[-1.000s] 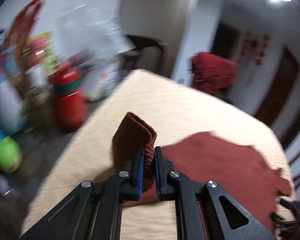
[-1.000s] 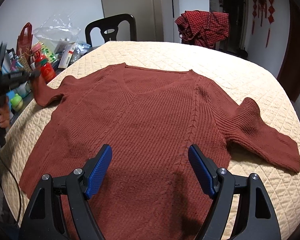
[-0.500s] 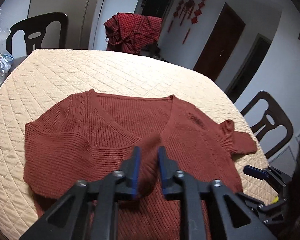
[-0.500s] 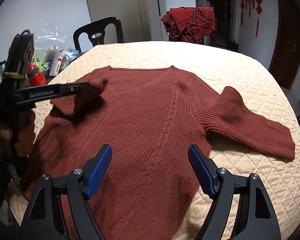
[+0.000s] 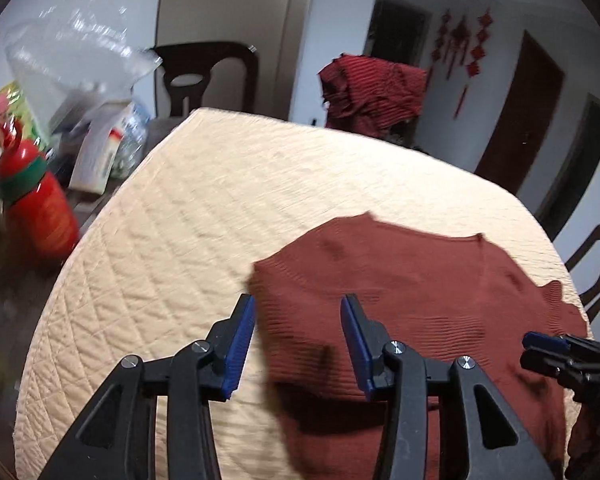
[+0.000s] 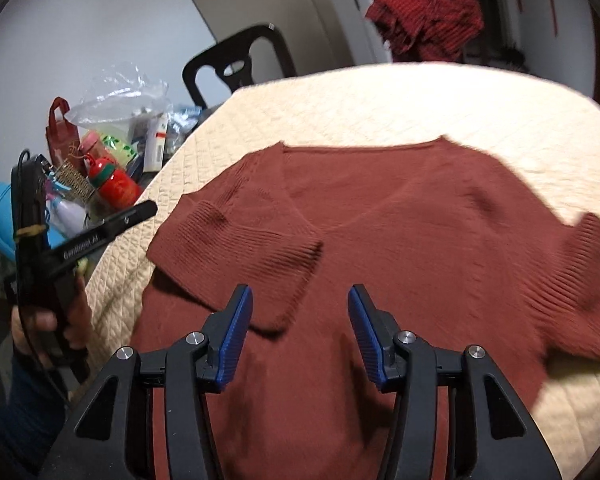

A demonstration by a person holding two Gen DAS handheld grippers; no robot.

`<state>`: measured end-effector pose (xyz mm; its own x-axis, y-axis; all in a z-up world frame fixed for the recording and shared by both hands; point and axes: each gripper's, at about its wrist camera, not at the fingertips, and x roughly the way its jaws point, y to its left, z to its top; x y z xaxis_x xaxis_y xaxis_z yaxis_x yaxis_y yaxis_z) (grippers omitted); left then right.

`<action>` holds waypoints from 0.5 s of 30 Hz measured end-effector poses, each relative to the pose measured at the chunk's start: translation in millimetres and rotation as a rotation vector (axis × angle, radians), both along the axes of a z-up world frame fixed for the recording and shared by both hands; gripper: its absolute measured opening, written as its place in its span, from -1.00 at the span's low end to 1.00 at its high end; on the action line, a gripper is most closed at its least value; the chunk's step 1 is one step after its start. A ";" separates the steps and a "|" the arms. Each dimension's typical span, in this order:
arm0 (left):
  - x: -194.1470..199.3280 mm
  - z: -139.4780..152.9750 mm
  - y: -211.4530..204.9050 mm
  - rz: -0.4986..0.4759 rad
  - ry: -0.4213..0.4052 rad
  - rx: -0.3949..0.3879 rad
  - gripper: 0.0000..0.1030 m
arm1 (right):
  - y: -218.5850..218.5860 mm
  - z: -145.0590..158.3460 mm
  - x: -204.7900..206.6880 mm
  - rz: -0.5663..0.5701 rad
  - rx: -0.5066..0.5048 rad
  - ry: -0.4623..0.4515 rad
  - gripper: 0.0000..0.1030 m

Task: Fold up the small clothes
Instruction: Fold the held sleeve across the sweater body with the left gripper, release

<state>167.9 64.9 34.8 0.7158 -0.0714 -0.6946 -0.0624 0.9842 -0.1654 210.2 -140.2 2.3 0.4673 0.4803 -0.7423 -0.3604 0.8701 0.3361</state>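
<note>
Left gripper (image 5: 298, 338): jaws part-open, just been opening; nothing clamped. Pads hang over the sweater's (image 5: 420, 300) near edge, not touching the knit as far as the view shows. Motion blur in this frame.

Right gripper (image 6: 296, 338): jaws moderately open, just been narrowing; empty, knit below the gap but no contact visible.

Sweater: rust-brown rib knit, V-neck, lying front-up on the quilted table cover (image 6: 400, 92). Left sleeve (image 6: 256, 248) already laid across the chest, cuff ending just below the V. Right sleeve (image 6: 592, 276) not yet folded, spread out toward the table edge with a bump at the shoulder.

Handling (judgement): soft, limp, fairly thick knit; light but bulky. Will drape and stretch if lifted by one point. Ribbing gives the pads good purchase, so slipping is unlikely. The quilted cover may drag on the fabric, so lift rather than slide.

Where to grip (judgement): right cuff, where the rib is doubled and firm, for the right gripper; carry it across to mirror the folded sleeve. Later, hem corners, one per gripper.

Surroundings: red bottle (image 5: 36, 208) and clutter left of the table; chair (image 6: 236, 68) beyond; red cloth (image 6: 428, 16) draped behind.
</note>
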 end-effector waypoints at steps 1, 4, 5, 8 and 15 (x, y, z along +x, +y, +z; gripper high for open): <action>1.0 -3.6 2.5 0.002 0.008 -0.005 -0.09 | 3.6 -4.7 4.8 0.006 -0.002 0.015 -0.01; 1.9 -11.9 6.1 -0.002 0.022 -0.006 -0.09 | 18.8 -21.4 23.9 0.032 -0.026 0.063 -0.22; 2.1 -13.8 6.5 -0.008 0.021 -0.006 -0.09 | 21.8 -24.7 27.0 0.032 -0.035 0.072 -0.34; 2.6 -19.3 7.0 -0.017 0.026 -0.003 -0.09 | 26.4 -23.5 31.3 0.026 -0.051 0.063 -0.81; 4.7 -19.9 6.4 -0.035 0.020 -0.004 -0.09 | 7.4 1.7 40.4 -0.018 -0.017 -0.010 -0.90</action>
<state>172.6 71.3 14.8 0.6989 -0.0986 -0.7084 -0.0316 0.9852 -0.1683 250.6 -132.9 4.0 0.4835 0.4586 -0.7456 -0.3476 0.8823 0.3172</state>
